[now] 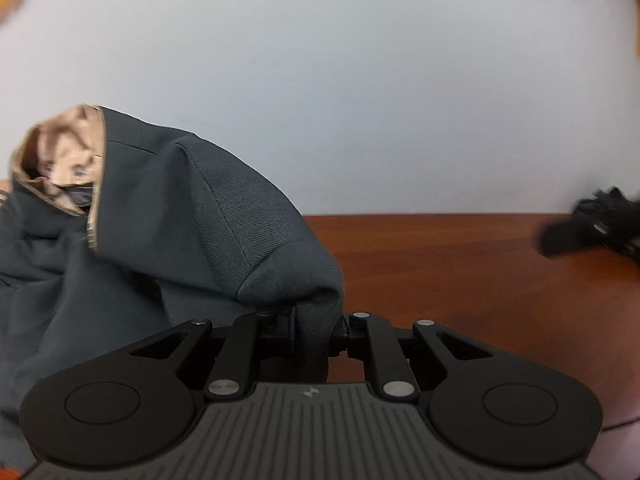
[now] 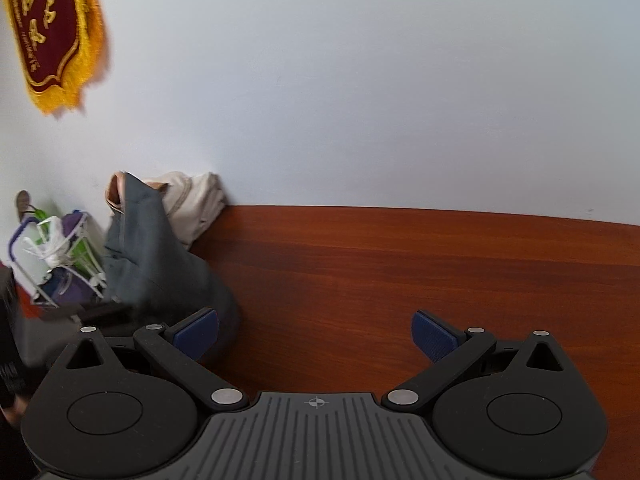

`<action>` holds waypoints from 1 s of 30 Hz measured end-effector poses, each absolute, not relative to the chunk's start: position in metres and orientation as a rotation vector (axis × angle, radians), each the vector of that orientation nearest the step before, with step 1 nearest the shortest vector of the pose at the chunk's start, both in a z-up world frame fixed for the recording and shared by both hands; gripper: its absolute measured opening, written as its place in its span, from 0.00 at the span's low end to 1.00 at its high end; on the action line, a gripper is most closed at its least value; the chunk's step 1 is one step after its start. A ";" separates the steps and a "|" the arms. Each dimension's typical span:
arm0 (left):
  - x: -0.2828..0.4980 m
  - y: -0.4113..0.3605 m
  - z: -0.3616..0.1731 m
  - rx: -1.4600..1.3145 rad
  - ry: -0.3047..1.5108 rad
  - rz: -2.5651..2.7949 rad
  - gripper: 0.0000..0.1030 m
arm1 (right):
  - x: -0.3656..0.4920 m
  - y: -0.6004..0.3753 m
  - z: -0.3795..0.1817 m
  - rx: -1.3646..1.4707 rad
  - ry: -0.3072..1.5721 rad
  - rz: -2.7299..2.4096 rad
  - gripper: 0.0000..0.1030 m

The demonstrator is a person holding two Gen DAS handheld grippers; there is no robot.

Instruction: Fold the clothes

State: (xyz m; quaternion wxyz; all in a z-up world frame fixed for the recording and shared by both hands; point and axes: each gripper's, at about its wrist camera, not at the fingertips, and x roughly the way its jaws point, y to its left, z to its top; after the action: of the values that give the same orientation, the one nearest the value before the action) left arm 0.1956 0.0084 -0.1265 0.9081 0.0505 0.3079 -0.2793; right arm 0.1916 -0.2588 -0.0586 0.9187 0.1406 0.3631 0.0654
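Observation:
A dark grey garment point(image 1: 168, 216) with a tan lining hangs lifted above the wooden table point(image 1: 460, 272). My left gripper point(image 1: 316, 328) is shut on a fold of it; the cloth drapes up and to the left. In the right wrist view the same dark grey garment point(image 2: 156, 264) stands bunched at the left, in front of a beige garment point(image 2: 196, 208) by the wall. My right gripper point(image 2: 316, 334) is open and empty over bare table point(image 2: 400, 272), its blue pads point(image 2: 198, 332) wide apart, just right of the grey cloth.
A white wall runs behind the table. A red and gold pennant point(image 2: 52, 36) hangs at the upper left. A bundle of bags and bottles point(image 2: 56, 264) sits at the left edge. My right gripper shows as a dark blurred shape point(image 1: 596, 228) in the left wrist view.

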 end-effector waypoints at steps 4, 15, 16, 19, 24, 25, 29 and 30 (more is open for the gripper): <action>0.176 -0.004 -0.137 0.100 0.657 -0.652 0.16 | 0.189 -0.251 -0.055 0.311 0.737 0.190 1.00; 0.132 -0.047 -0.170 0.269 0.769 -1.066 0.16 | 0.188 -0.252 -0.072 0.347 0.808 0.252 1.00; 0.130 -0.048 -0.172 0.264 0.780 -1.101 0.16 | 0.187 -0.253 -0.077 0.341 0.820 0.250 1.00; 0.127 -0.049 -0.177 0.256 0.792 -1.156 0.18 | 0.185 -0.253 -0.089 0.318 0.849 0.237 1.00; 0.144 -0.032 -0.180 0.225 0.785 -1.049 0.26 | 0.181 -0.261 -0.102 0.303 0.879 0.227 1.00; 0.142 -0.029 -0.176 0.214 0.783 -1.019 0.32 | 0.181 -0.263 -0.105 0.301 0.885 0.225 1.00; 0.158 -0.016 -0.168 0.173 0.764 -0.892 0.48 | 0.189 -0.263 -0.116 0.302 0.908 0.232 1.00; 0.157 -0.018 -0.163 0.166 0.754 -0.849 0.51 | 0.192 -0.261 -0.117 0.303 0.912 0.240 0.99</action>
State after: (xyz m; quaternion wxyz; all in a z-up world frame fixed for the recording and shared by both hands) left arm 0.1571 -0.0183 -0.1630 0.8398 0.0787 0.3568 -0.4015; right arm 0.1916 -0.2613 -0.1174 0.8799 0.1453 0.4374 0.1152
